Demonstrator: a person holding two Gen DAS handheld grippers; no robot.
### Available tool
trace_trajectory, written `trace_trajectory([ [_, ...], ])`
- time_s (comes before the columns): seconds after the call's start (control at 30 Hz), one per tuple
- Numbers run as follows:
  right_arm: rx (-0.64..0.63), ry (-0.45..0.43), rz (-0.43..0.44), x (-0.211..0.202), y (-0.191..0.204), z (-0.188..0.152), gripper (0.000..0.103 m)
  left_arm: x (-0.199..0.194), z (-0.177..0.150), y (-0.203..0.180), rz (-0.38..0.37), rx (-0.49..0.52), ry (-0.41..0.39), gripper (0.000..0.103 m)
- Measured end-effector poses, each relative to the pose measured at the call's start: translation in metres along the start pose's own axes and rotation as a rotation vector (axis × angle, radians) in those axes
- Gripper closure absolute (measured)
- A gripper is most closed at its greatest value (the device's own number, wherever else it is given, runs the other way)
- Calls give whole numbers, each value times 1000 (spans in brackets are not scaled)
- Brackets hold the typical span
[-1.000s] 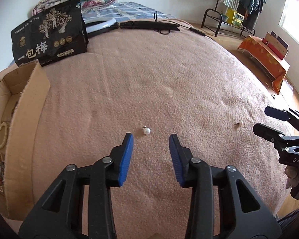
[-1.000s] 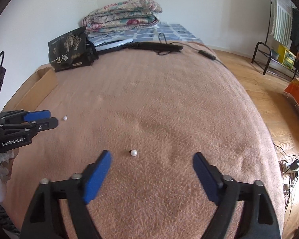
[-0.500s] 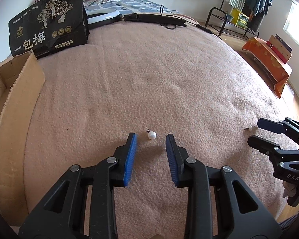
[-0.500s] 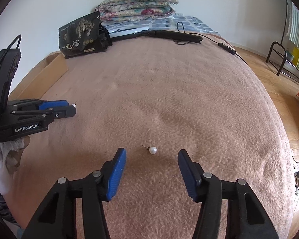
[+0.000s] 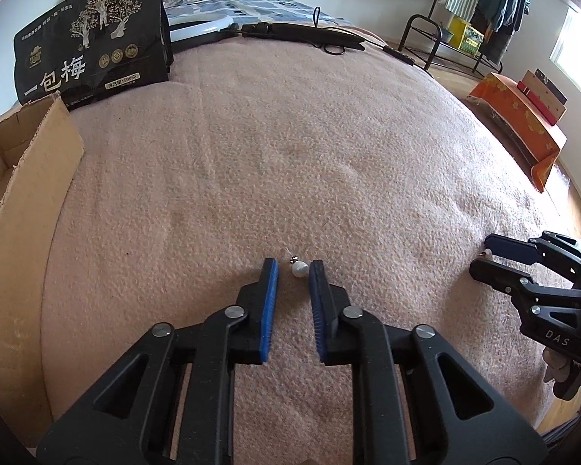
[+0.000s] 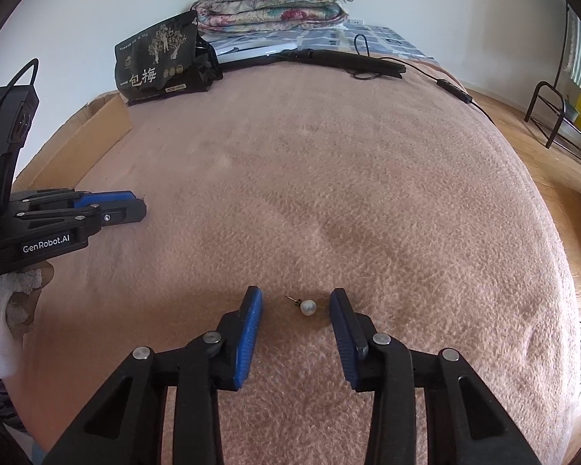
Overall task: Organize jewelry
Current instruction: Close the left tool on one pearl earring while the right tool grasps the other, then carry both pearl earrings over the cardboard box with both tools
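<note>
Two white pearl stud earrings lie on the pink blanket. One pearl earring point(image 5: 299, 269) sits between the tips of my left gripper point(image 5: 293, 271), whose jaws stand narrowly apart around it, the right pad close to the pearl. The other pearl earring point(image 6: 307, 307) lies between the tips of my right gripper point(image 6: 295, 302), open with clear gaps on both sides. The right gripper also shows at the right of the left wrist view point(image 5: 484, 257); the left gripper shows at the left of the right wrist view point(image 6: 135, 203).
An open cardboard box point(image 5: 23, 178) stands at the blanket's left edge. A black snack bag point(image 5: 93, 58) stands behind it. A black cabled device point(image 6: 348, 62) and folded quilts point(image 6: 275, 0) lie at the back. The bed drops off to a wooden floor at the right.
Both grippers have lowered toward the blanket and narrowed their jaws around their pearls. The left has closed almost to its pearl; the right has come in from wide open.
</note>
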State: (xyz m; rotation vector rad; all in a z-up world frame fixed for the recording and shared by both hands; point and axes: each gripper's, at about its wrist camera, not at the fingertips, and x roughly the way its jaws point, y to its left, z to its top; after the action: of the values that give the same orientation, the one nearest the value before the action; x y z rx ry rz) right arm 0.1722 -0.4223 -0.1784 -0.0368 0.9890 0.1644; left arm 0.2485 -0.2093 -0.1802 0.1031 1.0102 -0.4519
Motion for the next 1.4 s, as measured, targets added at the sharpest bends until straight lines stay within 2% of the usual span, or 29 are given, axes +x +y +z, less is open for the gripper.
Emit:
trace_trajectory([
  [0.1, 0, -4, -2, 0, -1, -1, 72, 0, -1, -3, 2, 17, -1, 96],
  [0.27, -1, -2, -6, 0, -2, -1, 78, 0, -1, -4, -2, 17, -1, 96],
  [0.47, -26, 4, -23, 0, 0, 0, 94, -1, -1, -3, 1, 19, -3, 96],
  [0.8, -36, -2, -23, -7, 4, 2, 95, -16, 1, 1, -1, 1, -28, 97],
  [1.17, 21, -108, -7, -55, 0, 21, 95, -59, 7, 8, -21, -16, -105, 97],
  [1.4, 29, -157, 18, -81, 12, 34, 95, -93, 5, 22, -13, -32, -154, 97],
])
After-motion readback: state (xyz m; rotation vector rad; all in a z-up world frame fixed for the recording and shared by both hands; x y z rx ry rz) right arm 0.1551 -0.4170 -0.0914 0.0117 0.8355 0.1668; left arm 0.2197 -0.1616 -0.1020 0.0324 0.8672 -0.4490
